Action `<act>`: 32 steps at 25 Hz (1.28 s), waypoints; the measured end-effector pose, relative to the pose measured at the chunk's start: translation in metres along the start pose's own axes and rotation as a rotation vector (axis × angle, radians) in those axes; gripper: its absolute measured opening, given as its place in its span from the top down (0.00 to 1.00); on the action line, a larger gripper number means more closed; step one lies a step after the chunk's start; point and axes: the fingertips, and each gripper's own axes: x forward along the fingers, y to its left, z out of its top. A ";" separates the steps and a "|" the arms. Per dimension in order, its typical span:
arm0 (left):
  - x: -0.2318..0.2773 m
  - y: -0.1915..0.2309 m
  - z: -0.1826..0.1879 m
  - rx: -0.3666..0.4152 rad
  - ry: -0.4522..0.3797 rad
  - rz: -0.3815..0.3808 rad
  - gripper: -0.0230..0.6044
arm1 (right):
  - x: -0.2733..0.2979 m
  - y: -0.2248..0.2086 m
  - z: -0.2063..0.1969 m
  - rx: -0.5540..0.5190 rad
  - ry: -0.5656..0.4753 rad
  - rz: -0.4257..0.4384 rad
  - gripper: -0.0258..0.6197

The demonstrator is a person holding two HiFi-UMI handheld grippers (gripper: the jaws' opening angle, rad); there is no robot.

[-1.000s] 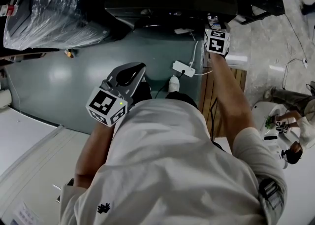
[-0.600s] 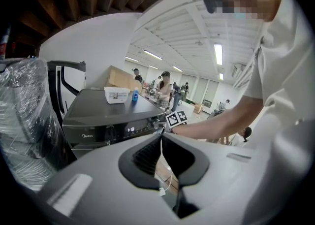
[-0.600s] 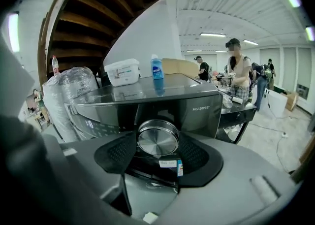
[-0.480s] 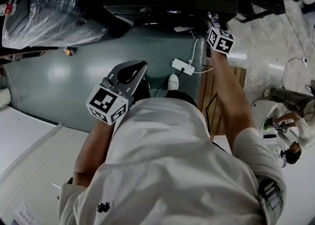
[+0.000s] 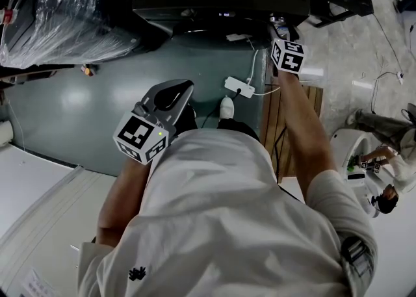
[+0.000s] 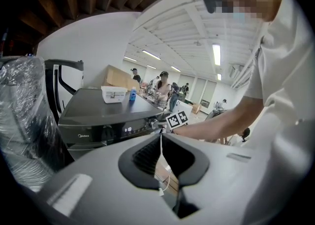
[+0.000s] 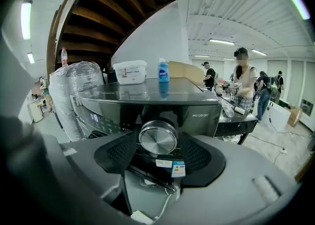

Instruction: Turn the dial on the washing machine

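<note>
Dial (image 7: 157, 138): on the washing machine (image 7: 147, 102) front, squarely between the right gripper (image 7: 158, 145) jaws, which clasp its rim, spread wide; axis runs along the jaws. Left gripper (image 6: 161, 143): jaws together, empty, farther off.

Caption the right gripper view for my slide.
Right tool closed around the silver dial of a washing machine, blue bottle and white tub on top.

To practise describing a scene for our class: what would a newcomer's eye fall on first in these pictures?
First the shiny steel dial on the dark washer's front, with the right tongs closed round it. Next come the blue bottle and the white tub on the washer's top. The left tongs hang shut and empty, short of the machine.
</note>
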 end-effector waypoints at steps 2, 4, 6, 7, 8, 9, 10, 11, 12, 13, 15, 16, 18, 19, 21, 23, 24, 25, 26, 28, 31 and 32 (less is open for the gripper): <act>0.001 -0.001 0.001 0.001 -0.001 -0.004 0.87 | -0.001 -0.001 0.000 -0.006 0.001 -0.003 0.57; 0.002 -0.001 0.001 0.003 -0.001 -0.006 0.87 | -0.002 -0.001 -0.001 -0.013 0.003 -0.007 0.57; 0.001 -0.001 0.000 0.003 0.000 -0.006 0.87 | -0.002 0.000 -0.001 -0.036 0.007 -0.009 0.57; 0.001 -0.001 0.000 0.002 0.001 -0.005 0.87 | -0.002 0.001 -0.002 -0.054 0.010 -0.009 0.57; 0.001 -0.001 -0.001 0.002 0.002 -0.005 0.87 | -0.001 0.002 -0.002 -0.075 0.012 -0.010 0.57; 0.001 -0.001 -0.001 0.002 0.003 -0.005 0.87 | 0.000 0.003 -0.001 -0.094 0.014 -0.012 0.57; 0.000 -0.001 -0.002 0.002 0.003 -0.004 0.87 | 0.000 0.003 -0.001 -0.108 0.017 -0.015 0.57; 0.000 -0.002 -0.002 0.002 0.004 -0.004 0.87 | 0.001 0.003 -0.001 -0.120 0.020 -0.020 0.57; -0.001 -0.002 -0.002 0.001 0.005 -0.003 0.87 | 0.002 0.003 -0.001 -0.133 0.024 -0.025 0.57; -0.001 -0.003 -0.002 0.000 0.005 -0.002 0.87 | 0.003 0.002 0.000 -0.145 0.029 -0.029 0.57; -0.002 -0.002 -0.003 -0.001 0.006 0.001 0.87 | 0.007 0.002 -0.001 -0.156 0.039 -0.034 0.57; -0.002 -0.001 -0.003 -0.002 0.007 0.003 0.87 | 0.008 0.002 -0.001 -0.149 0.044 -0.037 0.57; -0.004 0.000 -0.004 -0.004 0.006 0.007 0.87 | 0.010 0.002 -0.003 -0.114 0.054 -0.042 0.57; -0.005 0.001 -0.004 -0.005 0.006 0.010 0.87 | 0.010 0.002 -0.004 -0.089 0.054 -0.043 0.57; -0.007 0.001 -0.005 -0.006 0.006 0.014 0.87 | 0.009 0.000 -0.004 -0.037 0.045 -0.040 0.57; -0.007 0.002 -0.005 -0.009 0.006 0.018 0.87 | 0.009 -0.002 -0.004 0.014 0.035 -0.030 0.57; -0.007 0.002 -0.005 -0.010 0.006 0.019 0.87 | 0.009 -0.003 -0.004 0.041 0.031 -0.023 0.57; -0.007 0.002 -0.004 -0.010 0.006 0.019 0.87 | 0.009 -0.004 -0.004 0.071 0.027 -0.013 0.57; -0.007 0.002 -0.004 -0.010 0.005 0.018 0.87 | 0.009 -0.005 -0.004 0.102 0.021 -0.003 0.57; -0.006 0.001 -0.004 -0.008 0.003 0.015 0.87 | 0.008 -0.005 -0.005 0.157 0.011 0.017 0.57; -0.006 0.001 -0.002 -0.002 0.001 0.010 0.87 | 0.008 -0.006 -0.006 0.210 0.004 0.038 0.57; -0.005 0.000 -0.001 0.000 0.000 0.009 0.87 | 0.009 -0.006 -0.006 0.226 0.001 0.044 0.57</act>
